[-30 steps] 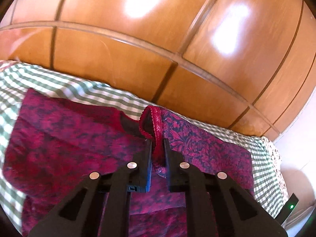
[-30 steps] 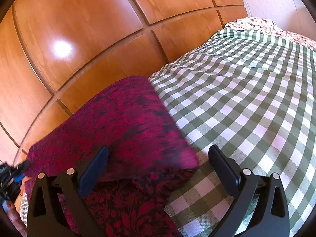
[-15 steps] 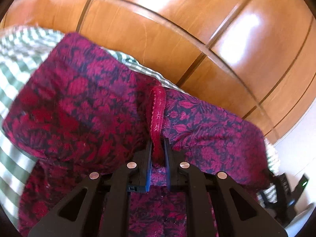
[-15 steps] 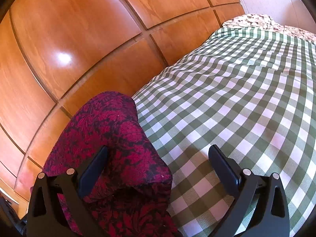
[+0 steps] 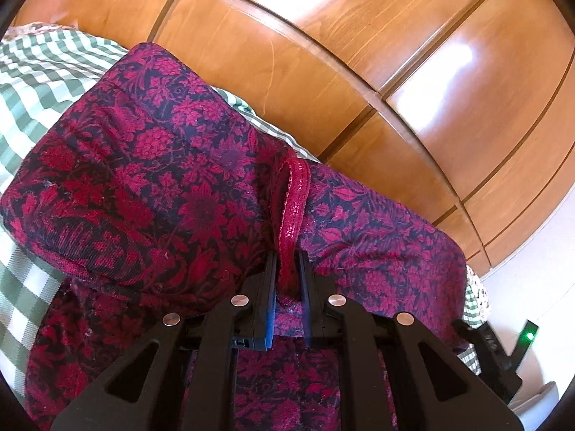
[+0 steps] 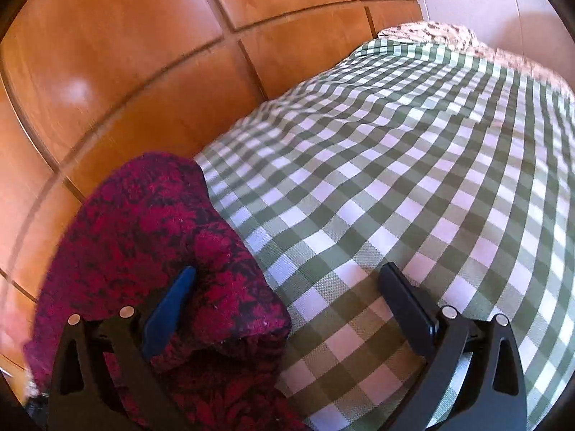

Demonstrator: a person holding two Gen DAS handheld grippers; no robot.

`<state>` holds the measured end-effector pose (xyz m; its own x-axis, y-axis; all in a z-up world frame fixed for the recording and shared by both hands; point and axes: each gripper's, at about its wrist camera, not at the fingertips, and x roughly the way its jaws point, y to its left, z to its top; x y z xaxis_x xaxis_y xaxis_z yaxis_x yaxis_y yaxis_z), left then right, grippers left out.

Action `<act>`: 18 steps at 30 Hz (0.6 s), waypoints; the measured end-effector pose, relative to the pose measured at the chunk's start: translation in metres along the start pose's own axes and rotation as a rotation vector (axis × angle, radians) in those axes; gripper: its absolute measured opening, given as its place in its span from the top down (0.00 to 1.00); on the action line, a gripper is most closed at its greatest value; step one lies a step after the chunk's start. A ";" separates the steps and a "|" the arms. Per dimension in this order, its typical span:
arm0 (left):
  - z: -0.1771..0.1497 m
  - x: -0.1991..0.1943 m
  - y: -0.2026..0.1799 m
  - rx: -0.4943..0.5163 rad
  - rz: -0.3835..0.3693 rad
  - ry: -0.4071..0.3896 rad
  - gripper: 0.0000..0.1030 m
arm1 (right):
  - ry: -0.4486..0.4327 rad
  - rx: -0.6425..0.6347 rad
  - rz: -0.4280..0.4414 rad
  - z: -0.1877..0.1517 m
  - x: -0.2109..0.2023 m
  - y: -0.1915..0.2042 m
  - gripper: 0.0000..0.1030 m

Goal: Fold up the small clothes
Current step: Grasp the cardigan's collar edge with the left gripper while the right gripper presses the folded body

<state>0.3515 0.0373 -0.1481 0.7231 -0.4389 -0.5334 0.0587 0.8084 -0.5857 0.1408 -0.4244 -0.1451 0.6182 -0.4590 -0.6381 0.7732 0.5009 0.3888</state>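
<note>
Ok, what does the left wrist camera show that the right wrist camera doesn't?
Only the left wrist view shows the left gripper shut on the garment's red trim edge, plus a black device with a green light at lower right.

Only the right wrist view shows the right gripper open, one finger over the cloth, and a wide bare stretch of checked cover.

Both show the red floral garment, the green checked bed cover and the wooden panelled wall.

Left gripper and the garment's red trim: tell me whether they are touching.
Touching. The left wrist view shows the left gripper shut on the red trim of the floral garment, with both pads pressed against the strip and no gap.
</note>
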 end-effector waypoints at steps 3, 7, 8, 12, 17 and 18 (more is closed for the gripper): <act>-0.001 0.001 -0.001 0.011 0.012 -0.002 0.89 | -0.057 0.046 0.047 0.005 -0.017 -0.008 0.02; 0.000 0.005 -0.001 0.002 0.009 0.002 0.89 | -0.070 -0.011 0.013 0.028 -0.018 0.011 0.02; 0.000 0.005 -0.001 0.000 0.006 0.003 0.89 | -0.068 -0.024 0.021 0.035 -0.015 0.016 0.02; 0.001 0.006 -0.001 -0.006 0.002 0.004 0.89 | 0.029 -0.155 0.025 0.063 0.020 0.050 0.02; 0.000 0.006 0.001 -0.009 -0.005 0.006 0.89 | 0.056 -0.375 -0.250 0.058 0.066 0.065 0.02; 0.000 0.006 0.002 -0.008 -0.009 0.008 0.87 | 0.095 -0.314 -0.250 0.058 0.078 0.052 0.02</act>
<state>0.3563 0.0361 -0.1520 0.7167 -0.4495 -0.5333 0.0594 0.8012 -0.5954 0.2371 -0.4764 -0.1362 0.3892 -0.5323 -0.7518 0.8084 0.5887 0.0016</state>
